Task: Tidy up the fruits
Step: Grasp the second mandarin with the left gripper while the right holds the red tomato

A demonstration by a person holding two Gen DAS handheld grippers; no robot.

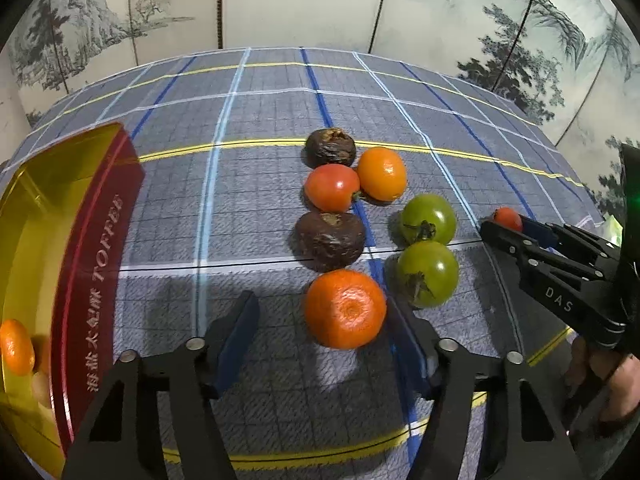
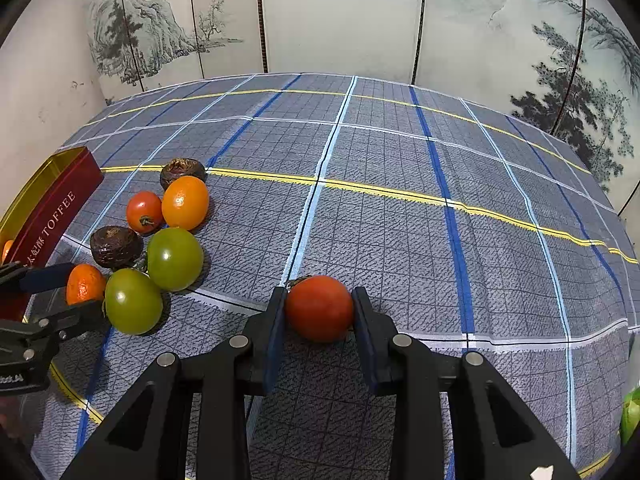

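My left gripper [image 1: 322,320] is open, its jaws on either side of a mandarin [image 1: 345,309] on the cloth. Beyond the mandarin lie two dark wrinkled fruits [image 1: 330,240], a red tomato [image 1: 332,187], an orange fruit [image 1: 382,174] and two green tomatoes [image 1: 427,273]. My right gripper [image 2: 318,312] is shut on a red tomato [image 2: 319,307] just over the cloth; it shows at the right of the left wrist view [image 1: 507,220]. A red and gold toffee tin [image 1: 80,264] stands at the left with an orange fruit [image 1: 16,346] inside.
The table carries a blue-grey plaid cloth [image 2: 400,200]. A painted folding screen [image 2: 340,16] stands behind it. Something green [image 2: 631,416] shows at the right edge of the right wrist view.
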